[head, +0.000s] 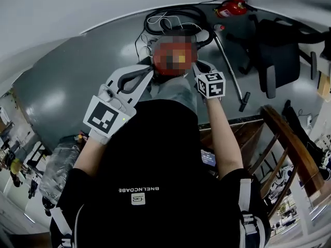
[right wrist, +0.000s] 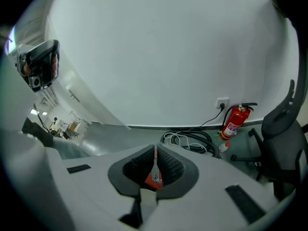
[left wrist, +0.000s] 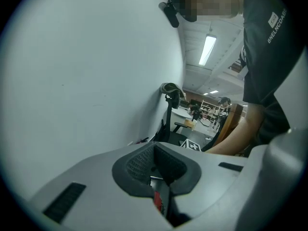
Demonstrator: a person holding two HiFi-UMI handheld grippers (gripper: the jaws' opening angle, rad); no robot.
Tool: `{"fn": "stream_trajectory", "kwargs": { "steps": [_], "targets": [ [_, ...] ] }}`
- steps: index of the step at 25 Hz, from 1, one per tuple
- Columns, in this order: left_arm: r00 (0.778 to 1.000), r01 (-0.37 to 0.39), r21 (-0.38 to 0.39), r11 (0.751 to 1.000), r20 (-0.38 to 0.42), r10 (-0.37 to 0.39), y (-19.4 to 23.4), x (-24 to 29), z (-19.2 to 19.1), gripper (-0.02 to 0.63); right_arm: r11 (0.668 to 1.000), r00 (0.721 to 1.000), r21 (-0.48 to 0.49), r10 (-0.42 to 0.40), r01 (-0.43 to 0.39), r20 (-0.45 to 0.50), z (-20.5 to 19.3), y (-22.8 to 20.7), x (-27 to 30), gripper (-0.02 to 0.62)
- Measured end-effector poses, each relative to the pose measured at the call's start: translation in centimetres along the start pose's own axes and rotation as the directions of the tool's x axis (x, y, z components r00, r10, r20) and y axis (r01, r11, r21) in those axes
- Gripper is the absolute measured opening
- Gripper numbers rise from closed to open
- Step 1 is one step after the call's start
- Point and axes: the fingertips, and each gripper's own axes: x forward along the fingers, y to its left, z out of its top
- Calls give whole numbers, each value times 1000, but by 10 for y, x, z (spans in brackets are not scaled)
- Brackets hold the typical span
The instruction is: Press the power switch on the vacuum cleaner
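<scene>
The vacuum cleaner (head: 173, 61) is seen only in the head view as a whole: a red, rounded body on the grey floor (head: 77, 71) near the wall (head: 103, 4), with the left gripper (head: 147, 70) just beside it on one side and the right gripper (head: 200, 67) on the other. A mosaic patch is laid over most of the body, so the power switch cannot be made out and no long axis can be read from the rounded outline. A black hose (head: 176, 17) is coiled behind the body toward the wall, and a rigid tube (head: 230, 68) is laid slanting from the coil toward the lower right. In the left gripper view the jaws are shown closed together with nothing held, and only a sliver of red is glimpsed low in the seam. A bare wall, an office chair (left wrist: 171, 107) and a forearm (left wrist: 236, 138) are also shown there, but not the hose. In the right gripper view the jaws are likewise closed and empty. A red casing (right wrist: 153, 177) with a grey strip is framed in the hollow between the pads, though contact cannot be judged. Beyond it the hose, a fire extinguisher (right wrist: 233, 121) and a wall socket (right wrist: 222, 102) are shown.
</scene>
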Motion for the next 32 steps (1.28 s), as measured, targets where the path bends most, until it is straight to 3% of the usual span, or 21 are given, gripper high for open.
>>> {"fn": "stream_trajectory", "kwargs": {
  "steps": [14,32],
  "targets": [
    [988,-143,-108,984,-73,135,35,-8,-76,14,999,985,-36,-9,3,-173,-54,-44,135,38],
    [971,-188,-202,961,-186,151,69,-7,-167,14,997,945,-40,-82,73,-316,-117,-85,241,38]
  ]
}}
